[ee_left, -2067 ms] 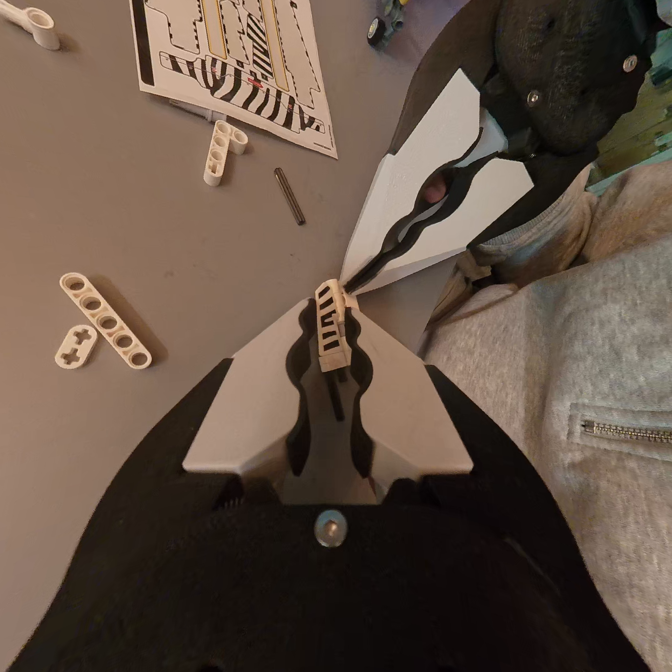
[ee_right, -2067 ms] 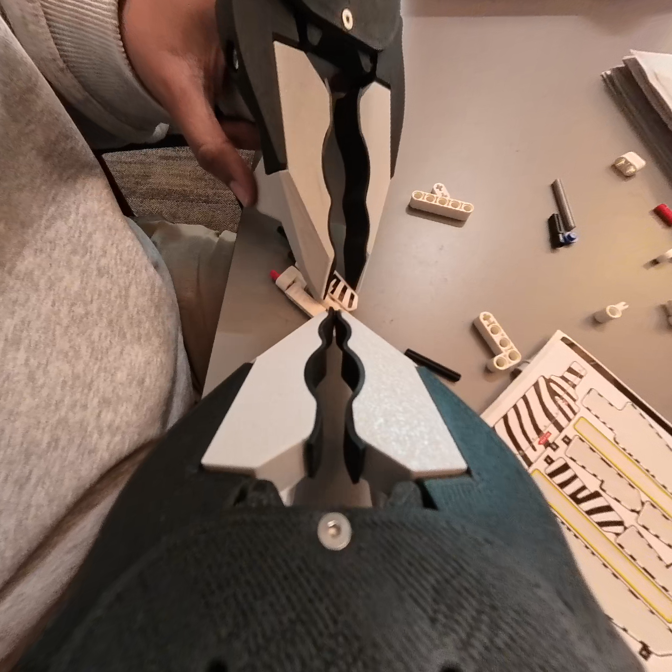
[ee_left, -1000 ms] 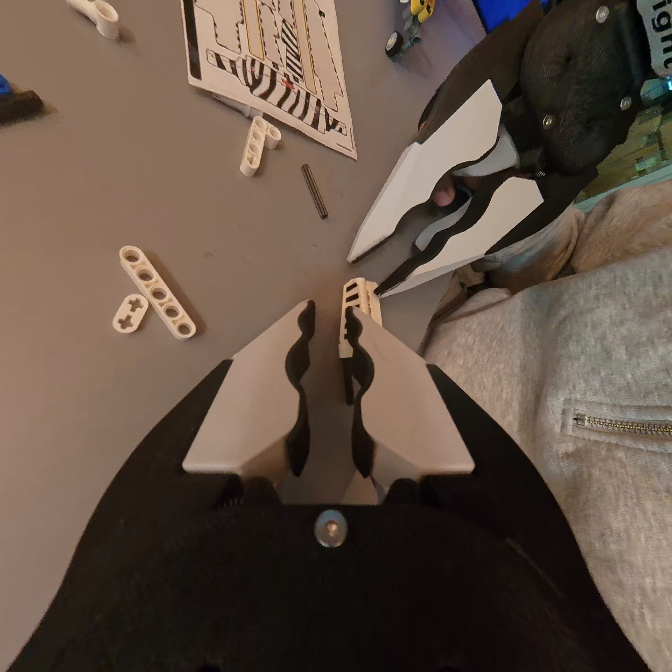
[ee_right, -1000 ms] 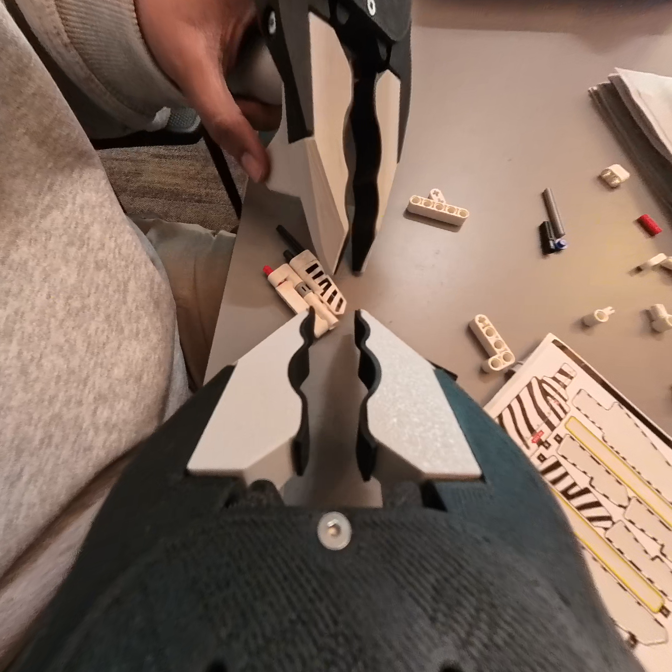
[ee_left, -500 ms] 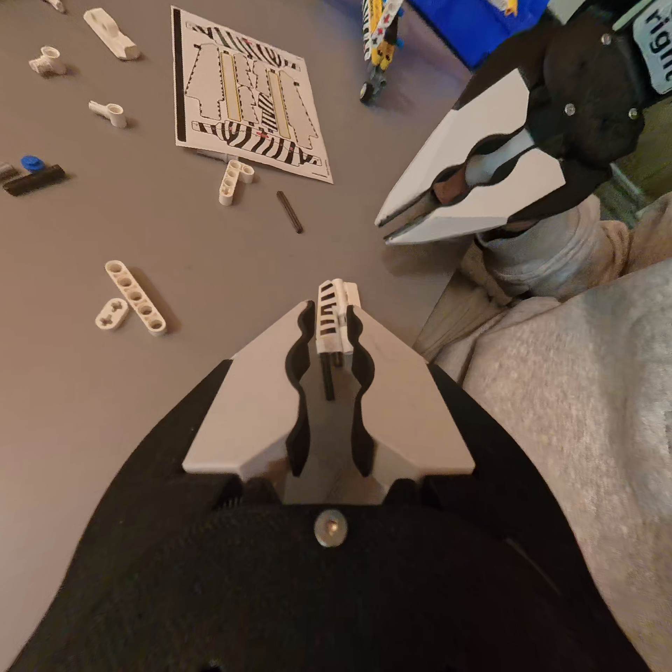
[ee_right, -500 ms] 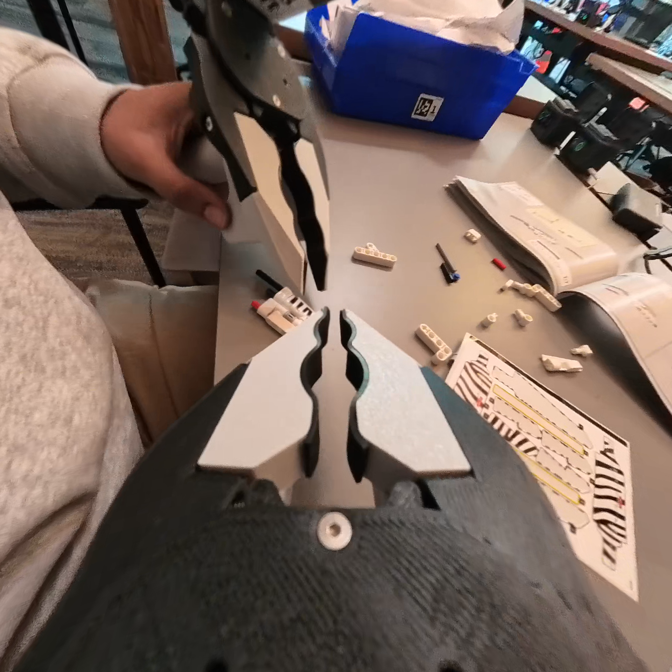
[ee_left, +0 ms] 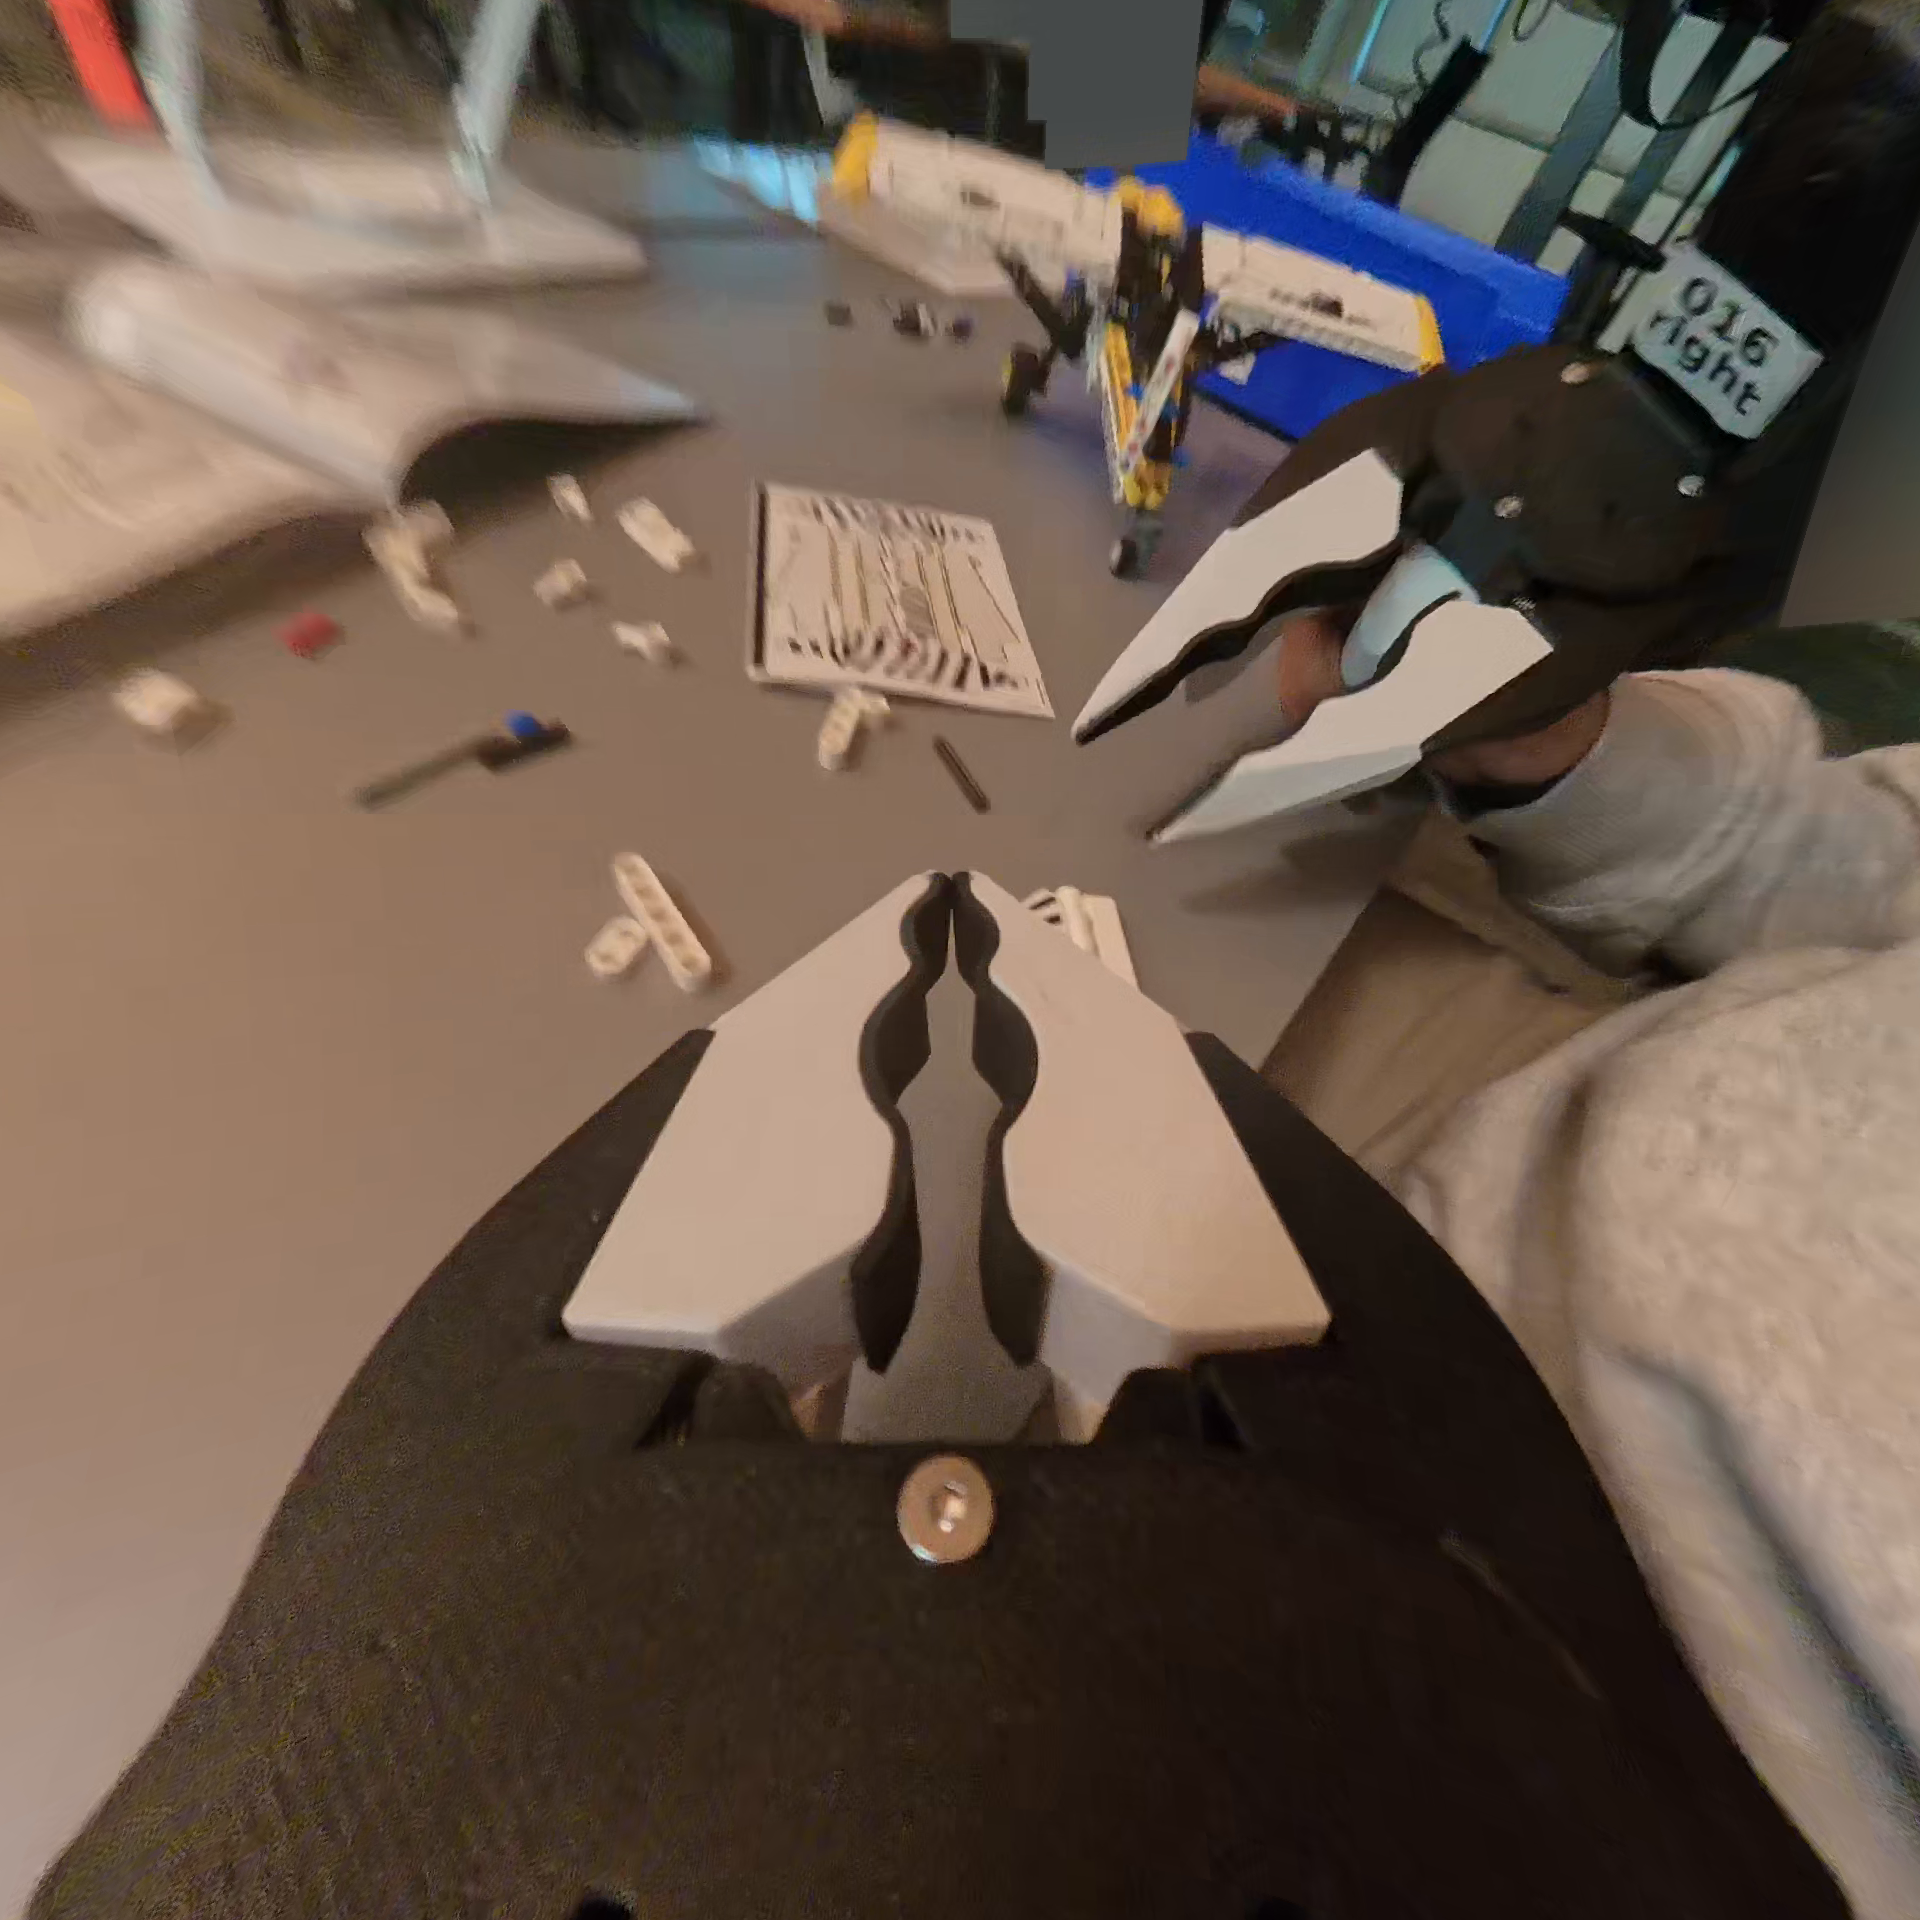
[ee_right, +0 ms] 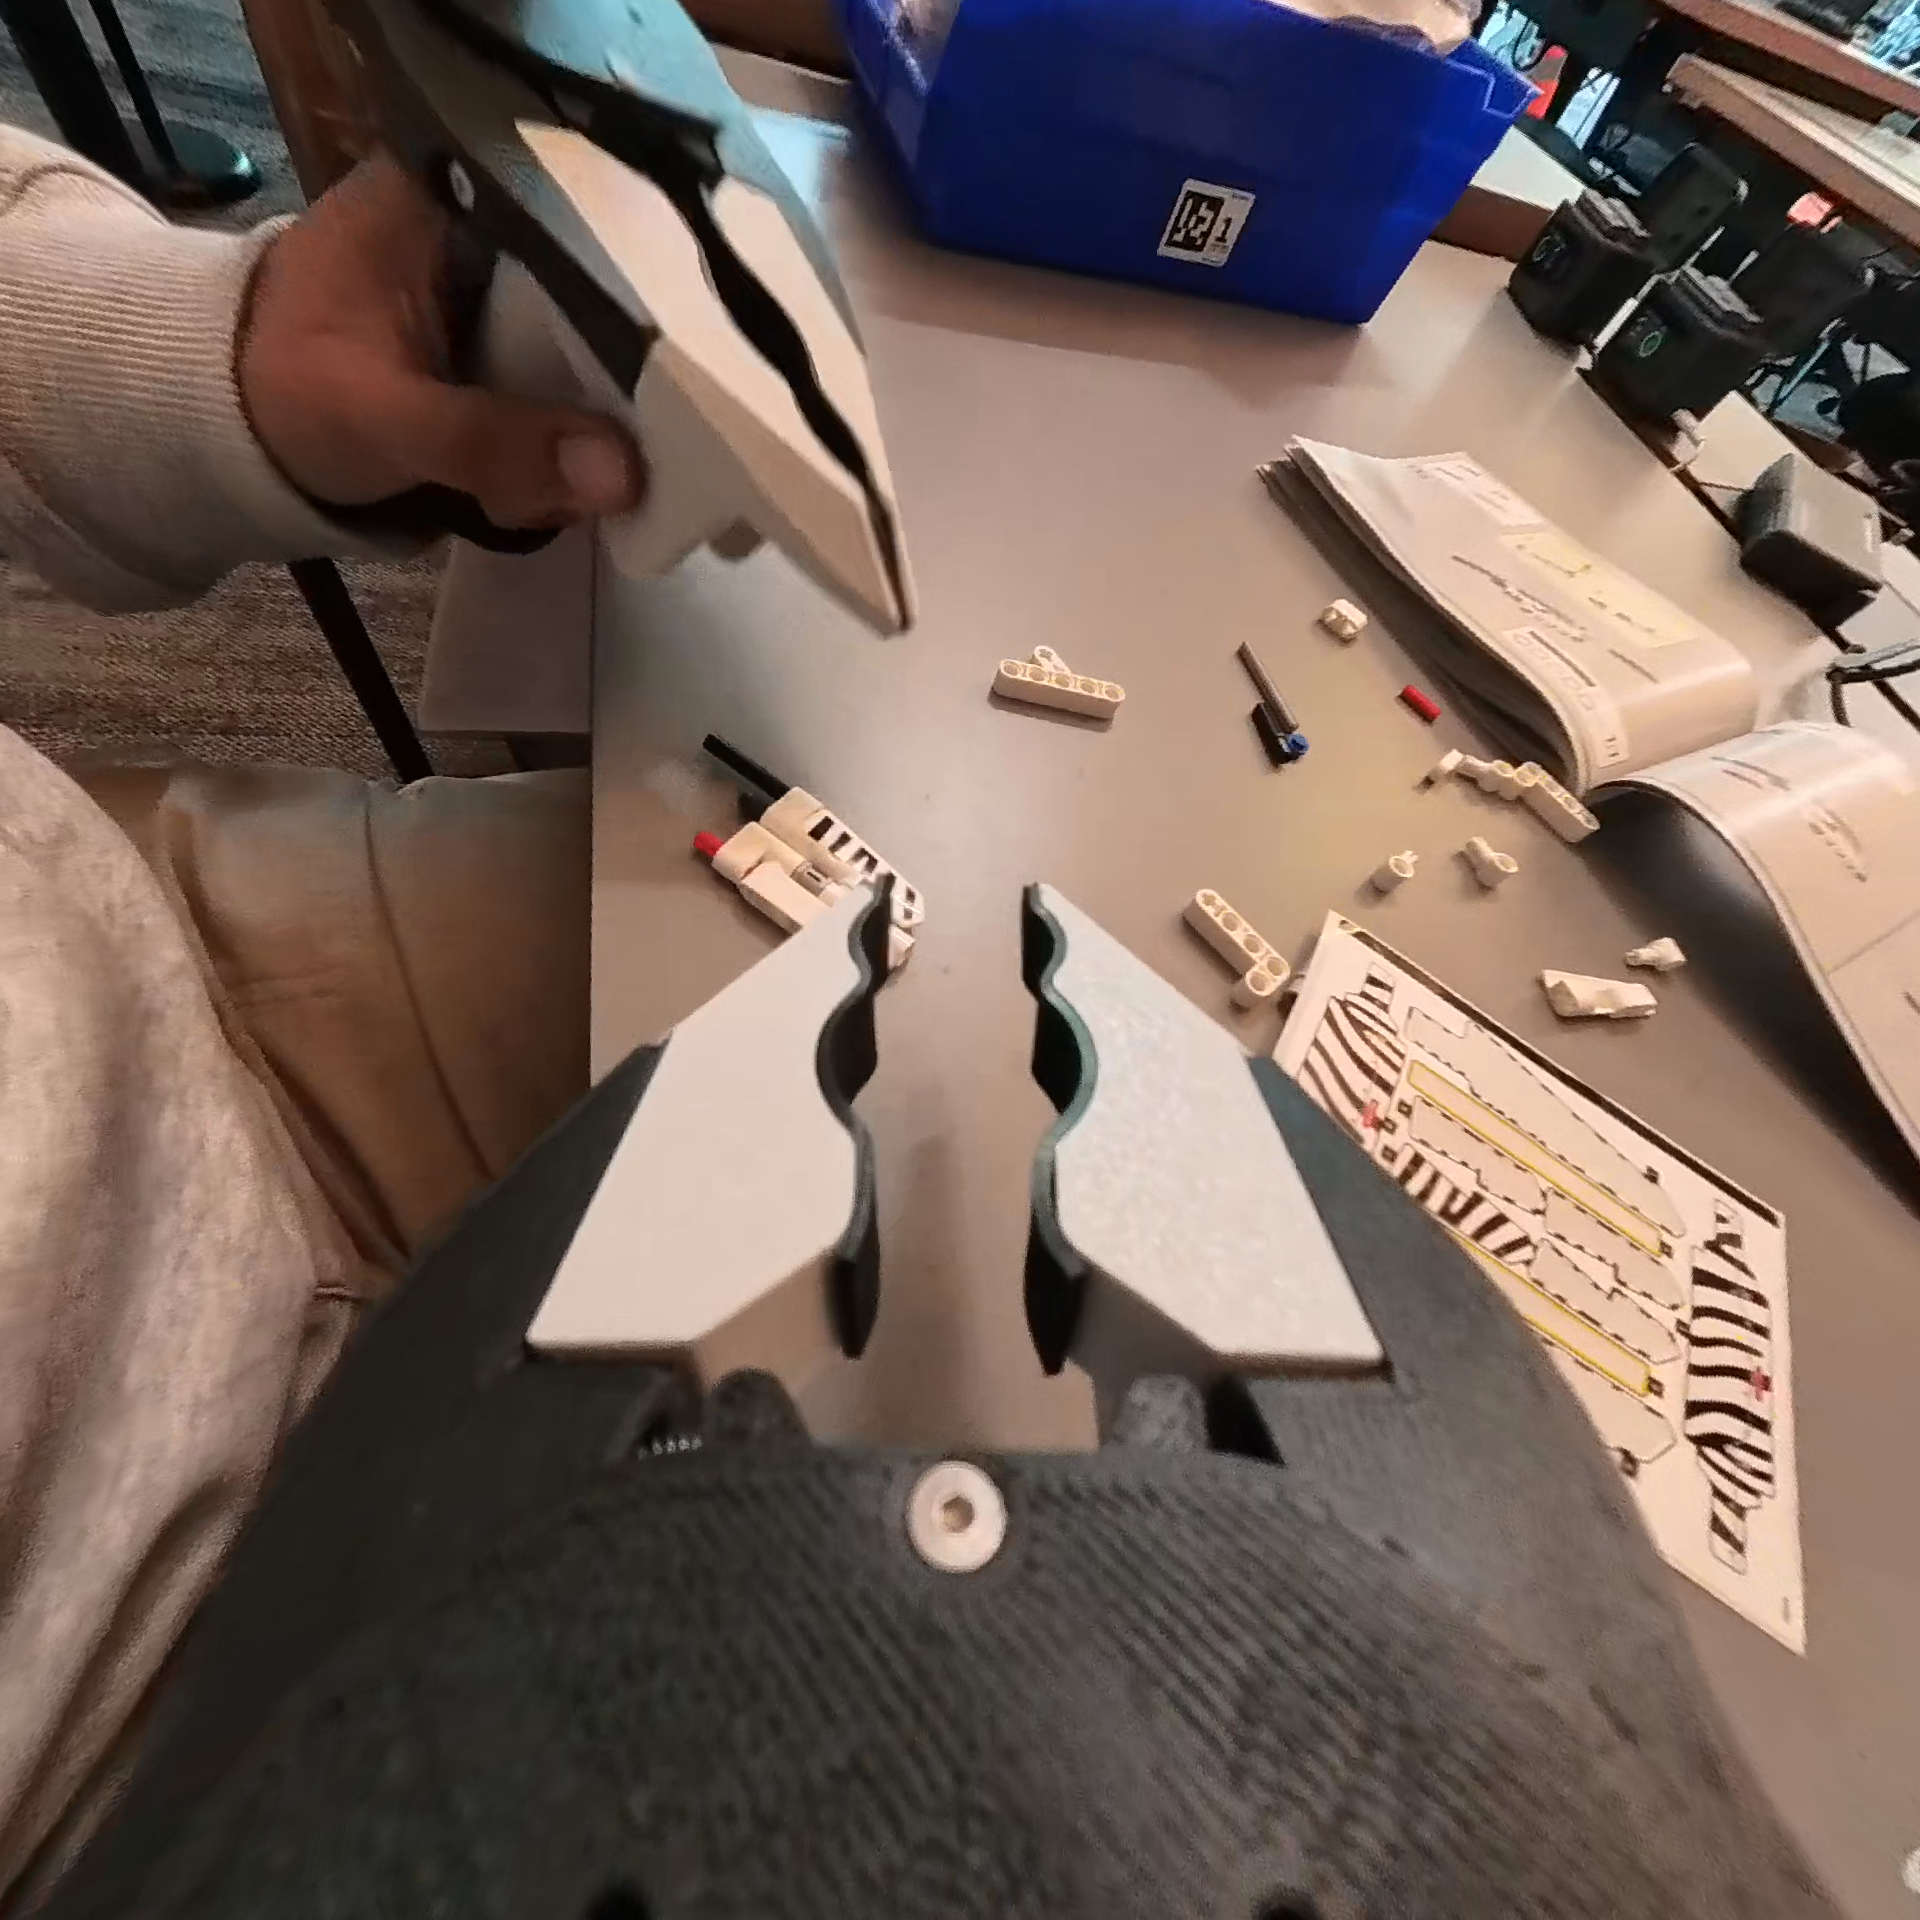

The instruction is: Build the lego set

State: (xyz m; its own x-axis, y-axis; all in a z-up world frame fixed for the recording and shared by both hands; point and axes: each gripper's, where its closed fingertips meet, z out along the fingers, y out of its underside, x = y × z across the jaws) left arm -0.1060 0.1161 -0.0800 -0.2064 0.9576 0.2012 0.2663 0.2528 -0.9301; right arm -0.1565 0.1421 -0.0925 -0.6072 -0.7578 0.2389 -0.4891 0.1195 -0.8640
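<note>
A small white assembly with zebra stripes, a red pin and a black axle [ee_right: 800, 857] lies on the grey table near its front edge. In the left wrist view it peeks out from behind my right finger [ee_left: 1081, 920]. My left gripper [ee_left: 951, 878] is shut and empty; in the right wrist view it [ee_right: 899, 618] hangs above and behind the assembly. My right gripper [ee_right: 954, 899] is open and empty, its left fingertip just in front of the assembly. It also shows in the left wrist view [ee_left: 1117, 784], raised off the table.
A zebra sticker sheet [ee_right: 1538, 1247], a five-hole white beam [ee_right: 1055, 684], an L-shaped beam [ee_right: 1236, 945], a black axle with a blue pin [ee_right: 1273, 707] and small loose parts lie around. Open booklets [ee_right: 1507, 603], a blue bin [ee_right: 1143, 135] and a yellow-white model [ee_left: 1143, 312] stand behind. Some 7 cm of space lies between my two pairs of fingers. About 4 cm separates my right fingertips from the black axle [ee_right: 800, 857].
The left gripper let go of the striped assembly, which now lies on the table, then lifted and shut empty. The right gripper opened, nearly shut, and has now opened wide again.
</note>
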